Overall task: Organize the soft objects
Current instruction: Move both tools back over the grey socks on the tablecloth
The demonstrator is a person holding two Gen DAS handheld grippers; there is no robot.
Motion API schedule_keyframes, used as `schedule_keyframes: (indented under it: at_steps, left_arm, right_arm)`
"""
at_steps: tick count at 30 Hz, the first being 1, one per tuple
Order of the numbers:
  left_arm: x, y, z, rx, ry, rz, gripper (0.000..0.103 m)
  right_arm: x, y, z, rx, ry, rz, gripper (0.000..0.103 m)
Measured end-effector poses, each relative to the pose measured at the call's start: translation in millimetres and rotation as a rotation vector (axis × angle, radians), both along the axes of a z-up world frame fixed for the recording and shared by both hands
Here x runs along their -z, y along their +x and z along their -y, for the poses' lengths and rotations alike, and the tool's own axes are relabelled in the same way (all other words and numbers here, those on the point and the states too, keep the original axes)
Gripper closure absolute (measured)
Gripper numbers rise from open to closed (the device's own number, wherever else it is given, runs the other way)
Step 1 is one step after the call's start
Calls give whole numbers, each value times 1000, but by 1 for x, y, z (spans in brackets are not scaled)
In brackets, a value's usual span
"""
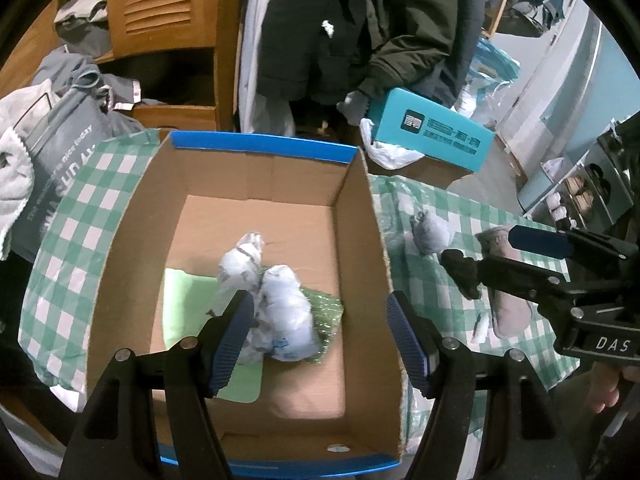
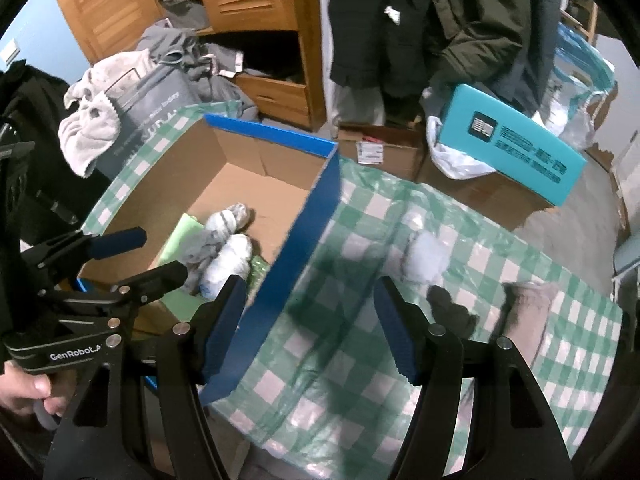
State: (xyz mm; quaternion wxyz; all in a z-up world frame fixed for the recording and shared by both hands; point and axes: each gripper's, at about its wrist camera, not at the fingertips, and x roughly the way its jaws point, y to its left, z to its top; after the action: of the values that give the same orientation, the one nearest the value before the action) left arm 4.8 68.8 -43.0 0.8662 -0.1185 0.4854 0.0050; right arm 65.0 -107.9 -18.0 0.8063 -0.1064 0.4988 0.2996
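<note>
Both tongs stand wide open, gripping nothing: the left gripper (image 1: 320,340) hangs over the cardboard box (image 1: 360,216) holding two white sock bundles (image 1: 276,304); the right gripper (image 2: 310,328) hovers over the checked cloth (image 2: 360,360), a pale sock ball (image 2: 426,258) at one o'clock
</note>
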Motion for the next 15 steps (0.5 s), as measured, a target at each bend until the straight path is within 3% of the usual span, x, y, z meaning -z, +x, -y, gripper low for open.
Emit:
schedule_keyframes:
  at_steps: [15]
  left_arm:
    - [-4, 10, 46, 79, 27, -1, 28]
  right_arm:
    - [-1, 5, 66, 110, 2, 2, 36]
